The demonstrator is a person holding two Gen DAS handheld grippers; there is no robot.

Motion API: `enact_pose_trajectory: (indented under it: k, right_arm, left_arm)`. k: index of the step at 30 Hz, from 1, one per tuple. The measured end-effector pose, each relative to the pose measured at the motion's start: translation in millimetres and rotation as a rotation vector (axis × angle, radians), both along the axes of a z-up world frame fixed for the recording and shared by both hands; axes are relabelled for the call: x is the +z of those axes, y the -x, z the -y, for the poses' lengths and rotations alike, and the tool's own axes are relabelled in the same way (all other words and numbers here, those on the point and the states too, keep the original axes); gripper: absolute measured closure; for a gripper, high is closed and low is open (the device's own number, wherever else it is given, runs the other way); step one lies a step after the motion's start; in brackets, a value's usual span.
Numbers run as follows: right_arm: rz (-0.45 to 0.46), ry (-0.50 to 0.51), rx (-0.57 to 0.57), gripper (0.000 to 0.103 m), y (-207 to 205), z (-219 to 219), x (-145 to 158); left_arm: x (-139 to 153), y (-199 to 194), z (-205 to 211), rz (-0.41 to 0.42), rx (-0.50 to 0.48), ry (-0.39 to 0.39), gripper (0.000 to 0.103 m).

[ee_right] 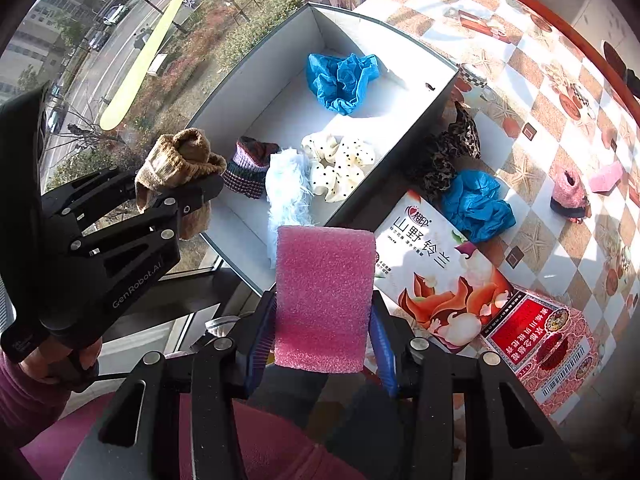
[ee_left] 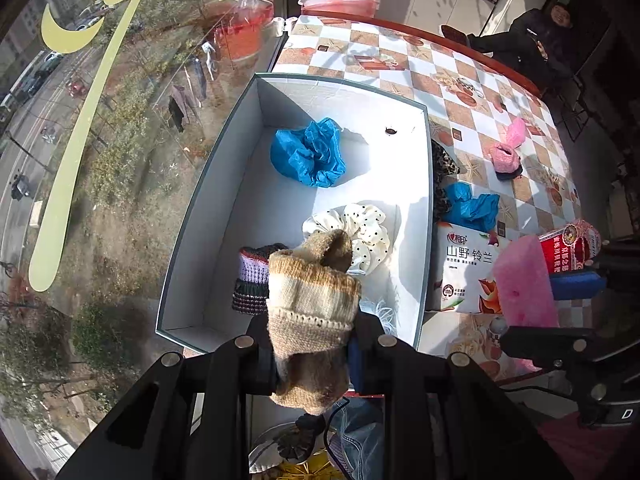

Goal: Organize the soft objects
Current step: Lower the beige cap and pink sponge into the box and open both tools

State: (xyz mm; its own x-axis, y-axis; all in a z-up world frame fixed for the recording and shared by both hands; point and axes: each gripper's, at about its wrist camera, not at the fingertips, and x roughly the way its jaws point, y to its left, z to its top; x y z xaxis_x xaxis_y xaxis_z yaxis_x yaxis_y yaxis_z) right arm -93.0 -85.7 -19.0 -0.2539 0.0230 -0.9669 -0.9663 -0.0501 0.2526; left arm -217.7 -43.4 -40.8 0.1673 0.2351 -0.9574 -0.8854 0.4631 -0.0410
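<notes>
Four soft things are already lying in the open white cardboard box (ee_right: 280, 92): a crumpled blue plastic cover (ee_right: 340, 80), a dotted cream scrunchie (ee_right: 340, 164), a striped purple knit piece (ee_right: 250, 168) and a pale fluffy tuft (ee_right: 286, 188). Clenched left tongs (ee_left: 314, 360) are holding a tan knitted sock (ee_left: 312, 304) over the box; right tongs (ee_right: 322, 340) are gripping a pink foam sponge (ee_right: 324, 296). Waiting outside on the table are a leopard-print scrunchie (ee_right: 448, 152), another blue cover (ee_right: 476, 204) and a pink knit bootie (ee_right: 568, 192). Anything beneath the sock is hidden.
</notes>
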Motion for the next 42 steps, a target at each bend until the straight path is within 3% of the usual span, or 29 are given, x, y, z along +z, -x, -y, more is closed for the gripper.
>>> enact_pose_trajectory:
  k: [19,42]
  right_arm:
    - [-0.066,-0.02,-0.147,0.058,4.9,-45.7,-4.5]
    - [-0.114,-0.037,-0.25,0.058,-3.9,-39.6,-11.3]
  left_arm:
    - [-18.2,9.3,-14.6,-0.037,0.04,0.04,0.076]
    - [-21.6,6.1,-20.0,-0.075,0.027,0.05,0.076]
